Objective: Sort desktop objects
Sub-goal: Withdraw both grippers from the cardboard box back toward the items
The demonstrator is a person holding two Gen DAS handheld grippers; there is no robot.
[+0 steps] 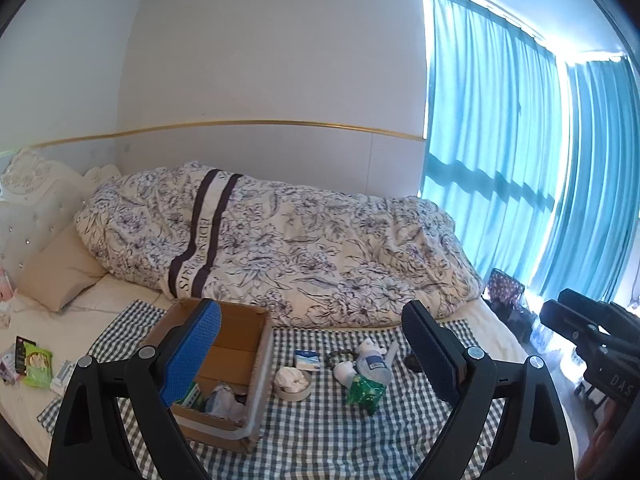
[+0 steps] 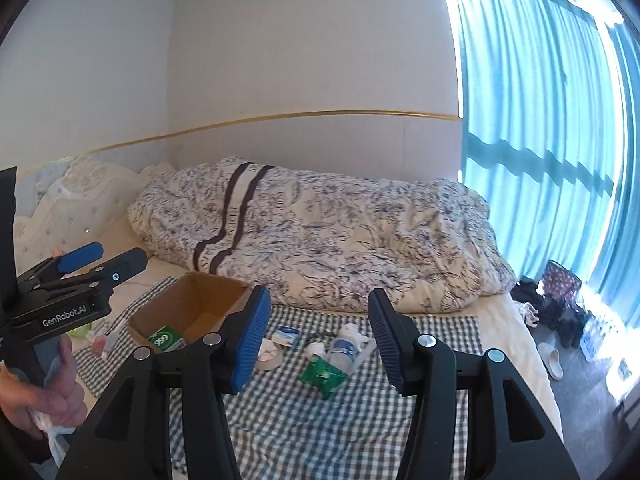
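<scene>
At lower left of the left-wrist frame, the cardboard box [image 1: 224,364] is already holding a few items; bottle [image 1: 372,362], green packet [image 1: 366,390], tape roll [image 1: 293,384] etc. are still lying on the checked cloth [image 1: 340,432]. Both hand-held grippers [image 1: 312,356] [image 2: 316,344] are hovering wide open w/ nothing held.

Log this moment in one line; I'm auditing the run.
left gripper open | right gripper open | cardboard box partly filled | bottle on cloth
</scene>
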